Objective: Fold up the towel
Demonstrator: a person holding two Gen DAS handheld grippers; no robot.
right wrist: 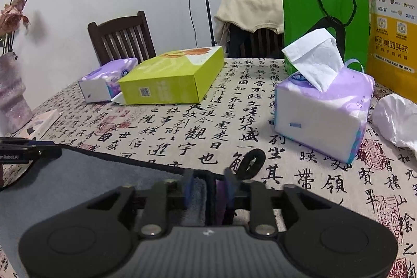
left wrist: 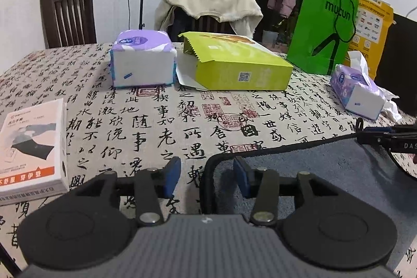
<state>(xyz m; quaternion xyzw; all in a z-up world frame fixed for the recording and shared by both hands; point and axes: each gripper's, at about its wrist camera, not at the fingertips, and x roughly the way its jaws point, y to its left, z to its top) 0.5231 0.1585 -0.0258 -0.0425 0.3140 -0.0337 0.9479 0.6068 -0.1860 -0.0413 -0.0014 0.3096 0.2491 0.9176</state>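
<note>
A grey-blue towel (left wrist: 312, 163) with black piping lies on the calligraphy tablecloth; it also shows in the right wrist view (right wrist: 91, 173). My left gripper (left wrist: 207, 173) is open, its blue pads either side of the towel's near-left corner edge. My right gripper (right wrist: 207, 186) has its jaws narrowly apart around the towel's right corner, beside the black hanging loop (right wrist: 250, 163); whether they pinch the cloth is unclear. Each gripper shows at the edge of the other's view, the right one in the left wrist view (left wrist: 385, 138) and the left one in the right wrist view (right wrist: 26, 150).
A tissue pack (left wrist: 142, 59), a lime box (left wrist: 234, 64), a green bag (left wrist: 323, 28) and an opened tissue pack (right wrist: 323, 108) stand further back. A white box (left wrist: 31, 145) lies at left. A vase (right wrist: 10, 95) stands at left. Chairs stand behind the table.
</note>
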